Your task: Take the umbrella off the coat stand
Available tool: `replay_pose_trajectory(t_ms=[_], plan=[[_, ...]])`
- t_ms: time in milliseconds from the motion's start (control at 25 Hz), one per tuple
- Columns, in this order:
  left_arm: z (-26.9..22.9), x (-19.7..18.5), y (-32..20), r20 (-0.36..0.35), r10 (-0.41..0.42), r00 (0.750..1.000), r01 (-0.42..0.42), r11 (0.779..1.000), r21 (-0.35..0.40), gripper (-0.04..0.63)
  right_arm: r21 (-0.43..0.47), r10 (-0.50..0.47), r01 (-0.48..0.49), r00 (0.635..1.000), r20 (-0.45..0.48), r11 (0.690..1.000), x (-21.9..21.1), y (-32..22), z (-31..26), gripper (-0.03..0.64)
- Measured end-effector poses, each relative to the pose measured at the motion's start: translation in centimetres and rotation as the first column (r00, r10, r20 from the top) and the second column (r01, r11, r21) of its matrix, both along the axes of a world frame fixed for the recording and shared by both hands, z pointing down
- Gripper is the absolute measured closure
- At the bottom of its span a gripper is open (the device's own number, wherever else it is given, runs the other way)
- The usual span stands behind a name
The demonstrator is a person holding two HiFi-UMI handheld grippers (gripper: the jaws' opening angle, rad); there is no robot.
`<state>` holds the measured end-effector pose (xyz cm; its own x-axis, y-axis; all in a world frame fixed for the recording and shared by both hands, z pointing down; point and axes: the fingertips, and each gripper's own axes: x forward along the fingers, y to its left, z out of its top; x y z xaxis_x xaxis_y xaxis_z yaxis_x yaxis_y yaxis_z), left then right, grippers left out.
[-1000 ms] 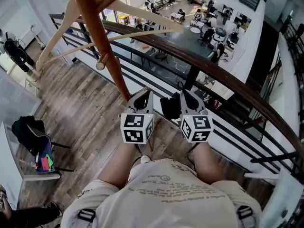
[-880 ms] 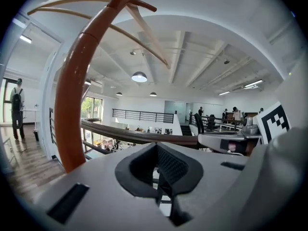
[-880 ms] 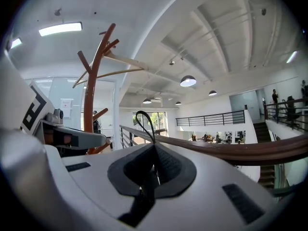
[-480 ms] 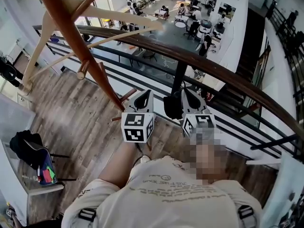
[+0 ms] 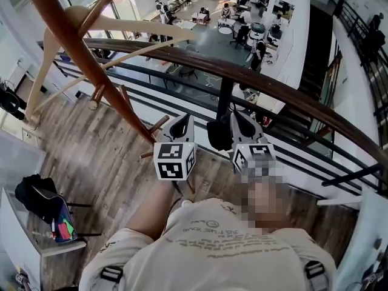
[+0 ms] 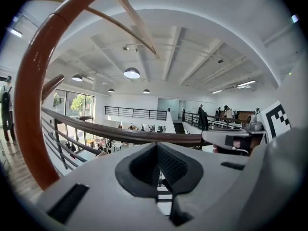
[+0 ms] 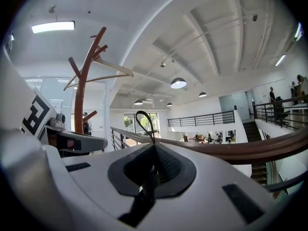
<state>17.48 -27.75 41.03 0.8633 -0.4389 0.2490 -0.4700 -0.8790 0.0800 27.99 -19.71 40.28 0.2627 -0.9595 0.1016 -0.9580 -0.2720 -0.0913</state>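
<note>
The left white two-jaw claw (image 5: 183,123) and the right white two-jaw claw (image 5: 240,121) are held side by side just in front of the chest. Both point away from the body, with the forearms (image 5: 151,208) bent up behind them. The left claw's jaws are pressed together on nothing. The right claw's jaws pinch a thin black strap loop (image 7: 144,124).

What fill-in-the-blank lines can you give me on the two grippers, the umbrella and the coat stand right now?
1. The right gripper is shut on the thin black ____ at the end of the umbrella.
2. The left gripper has its jaws together and holds ____.
3. A pale wooden ____ hangs on the coat stand.
Missing words: loop; nothing; hanger.
</note>
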Motion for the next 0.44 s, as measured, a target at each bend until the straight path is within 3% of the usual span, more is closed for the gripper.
replay_pose_trajectory(t_ms=[440], plan=[[-0.74, -0.44, 0.09, -0.004, -0.002, 1.0, 0.002, 1.0, 0.004, 0.591, -0.004, -0.013, 0.013, 1.0, -0.01, 1.0, -0.25, -0.29, -0.92, 0.612]])
